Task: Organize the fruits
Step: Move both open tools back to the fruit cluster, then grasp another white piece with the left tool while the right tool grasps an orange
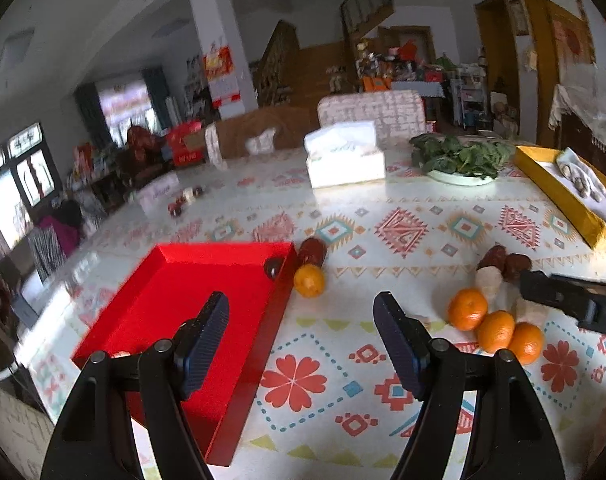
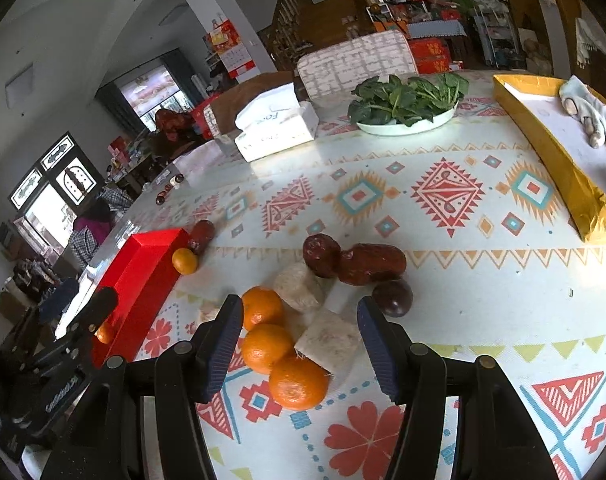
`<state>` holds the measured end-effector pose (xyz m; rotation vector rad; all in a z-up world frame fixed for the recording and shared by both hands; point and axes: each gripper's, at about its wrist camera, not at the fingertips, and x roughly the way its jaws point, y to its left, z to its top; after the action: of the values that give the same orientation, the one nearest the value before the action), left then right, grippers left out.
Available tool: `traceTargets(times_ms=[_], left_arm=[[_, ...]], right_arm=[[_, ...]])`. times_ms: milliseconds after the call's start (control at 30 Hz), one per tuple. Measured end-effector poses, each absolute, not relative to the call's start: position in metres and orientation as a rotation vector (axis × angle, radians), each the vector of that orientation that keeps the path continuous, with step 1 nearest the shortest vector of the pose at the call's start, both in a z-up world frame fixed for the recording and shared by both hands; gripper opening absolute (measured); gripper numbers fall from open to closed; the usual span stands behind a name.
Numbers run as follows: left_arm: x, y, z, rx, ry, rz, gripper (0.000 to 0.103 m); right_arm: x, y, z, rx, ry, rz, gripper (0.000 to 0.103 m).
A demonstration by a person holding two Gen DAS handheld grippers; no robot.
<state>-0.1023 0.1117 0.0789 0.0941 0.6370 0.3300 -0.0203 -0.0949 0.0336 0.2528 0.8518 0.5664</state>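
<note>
The nearest orange [image 2: 298, 383], judged light, round and a bit squishy, should be held softly across its middle by the empty, spread-apart right gripper [image 2: 299, 350].

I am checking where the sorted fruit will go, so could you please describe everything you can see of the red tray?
The red tray is a shallow rectangular box with low upright walls, a uniform matte bright red that looks like card or plastic. It lies flat on the patterned tablecloth, near the table's left edge. A small dark round fruit sits in its far right corner, and the right wrist view shows a small orange inside near its front. Outside, an orange sits against its right wall. The open left gripper hovers over its near right edge.
</note>
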Motion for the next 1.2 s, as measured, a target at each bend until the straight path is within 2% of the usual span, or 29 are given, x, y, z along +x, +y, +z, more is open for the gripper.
traceTargets(times_ms=[533,767,800,833,867,933,1200], left_arm=[[-0.073,0.124,0.046,-0.099,0.792,0.086,0.073],[-0.042,0.098,0.022,-0.016,0.883,0.010,0.068],[-0.037,0.096,0.017,-0.007,0.907,0.011,0.064],[-0.035,0.094,0.013,-0.002,0.922,0.011,0.053],[-0.034,0.094,0.010,-0.001,0.930,0.004,0.050],[-0.035,0.093,0.012,0.004,0.917,0.001,0.017],[-0.067,0.122,0.039,-0.132,0.826,0.004,0.017]], right_arm=[[-0.048,-0.067,0.025,-0.031,0.892,0.571,0.066],[-0.050,-0.057,0.012,-0.100,0.915,0.568,0.053],[-0.050,-0.056,0.011,-0.110,0.920,0.565,0.050],[-0.050,-0.055,0.009,-0.120,0.925,0.557,0.047],[-0.050,-0.055,0.009,-0.118,0.925,0.557,0.044],[-0.050,-0.057,0.010,-0.099,0.932,0.570,0.038],[-0.066,-0.063,0.026,-0.067,0.897,0.568,0.038]])
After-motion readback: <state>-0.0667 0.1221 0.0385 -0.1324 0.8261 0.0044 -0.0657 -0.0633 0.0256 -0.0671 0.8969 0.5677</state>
